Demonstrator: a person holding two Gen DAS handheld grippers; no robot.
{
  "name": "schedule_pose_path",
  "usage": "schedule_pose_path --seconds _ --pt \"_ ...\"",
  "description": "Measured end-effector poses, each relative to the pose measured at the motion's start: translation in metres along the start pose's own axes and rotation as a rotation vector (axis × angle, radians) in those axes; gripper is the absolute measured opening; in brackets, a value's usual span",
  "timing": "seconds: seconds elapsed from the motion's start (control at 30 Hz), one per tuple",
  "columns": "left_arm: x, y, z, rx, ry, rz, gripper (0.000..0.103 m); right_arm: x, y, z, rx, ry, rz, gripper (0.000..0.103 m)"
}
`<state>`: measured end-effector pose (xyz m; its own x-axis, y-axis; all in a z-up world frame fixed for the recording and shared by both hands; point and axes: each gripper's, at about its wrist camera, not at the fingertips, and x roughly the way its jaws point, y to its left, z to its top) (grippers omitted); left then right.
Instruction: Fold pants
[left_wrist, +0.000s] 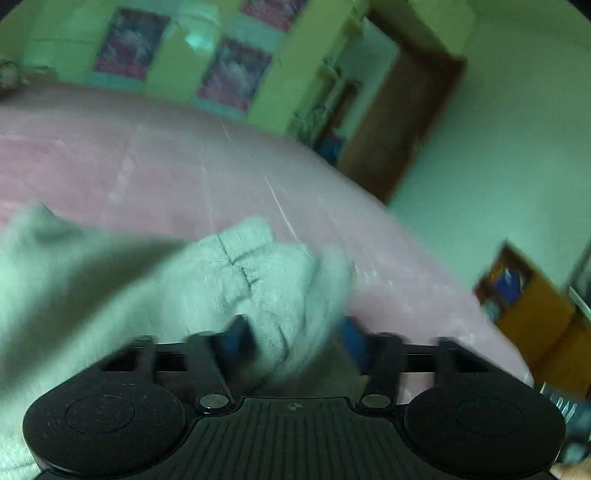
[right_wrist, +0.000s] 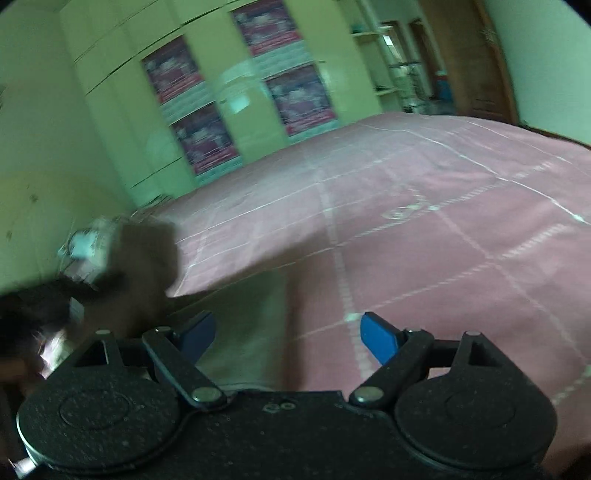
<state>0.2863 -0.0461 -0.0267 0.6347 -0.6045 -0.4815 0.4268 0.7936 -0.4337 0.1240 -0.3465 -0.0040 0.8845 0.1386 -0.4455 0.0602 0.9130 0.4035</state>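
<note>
The left gripper (left_wrist: 295, 339) pinched a bunch of the pale pants (left_wrist: 258, 266) above the pink bed (left_wrist: 166, 162), probably to carry a fold over. The right gripper (right_wrist: 288, 332) hung spread and empty, perhaps ready to take another edge.

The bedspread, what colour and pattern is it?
Pink bedspread with a grid of thin white lines, clearest in the right wrist view.

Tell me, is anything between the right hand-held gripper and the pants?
Nothing visible does. The right hand-held gripper hangs open over the pink bedspread, with pale pants fabric lying just below its fingers.
</note>
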Motion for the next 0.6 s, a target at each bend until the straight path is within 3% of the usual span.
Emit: schedule_pose_path --seconds 0.07,0.17,0.33,0.43,0.6 --pt "-0.01 -0.001 -0.006 -0.051 -0.041 -0.023 0.063 -0.002 -0.012 0.002 0.032 -0.006 -0.005 0.08" --pt "-0.049 0.006 -0.009 -0.04 -0.099 0.022 0.063 -0.005 -0.02 0.003 0.065 -0.023 0.028 0.081" --pt "-0.135 0.05 -0.017 -0.063 -0.177 0.155 0.063 0.014 -0.013 0.001 0.177 0.05 0.214 0.073" --pt "-0.173 0.078 -0.039 -0.081 -0.155 0.258 0.063 0.033 -0.001 -0.003 0.276 0.117 0.319 0.07" --pt "-0.194 0.103 -0.07 -0.125 -0.107 0.342 0.063 0.053 0.019 -0.007 0.305 0.169 0.325 0.066"
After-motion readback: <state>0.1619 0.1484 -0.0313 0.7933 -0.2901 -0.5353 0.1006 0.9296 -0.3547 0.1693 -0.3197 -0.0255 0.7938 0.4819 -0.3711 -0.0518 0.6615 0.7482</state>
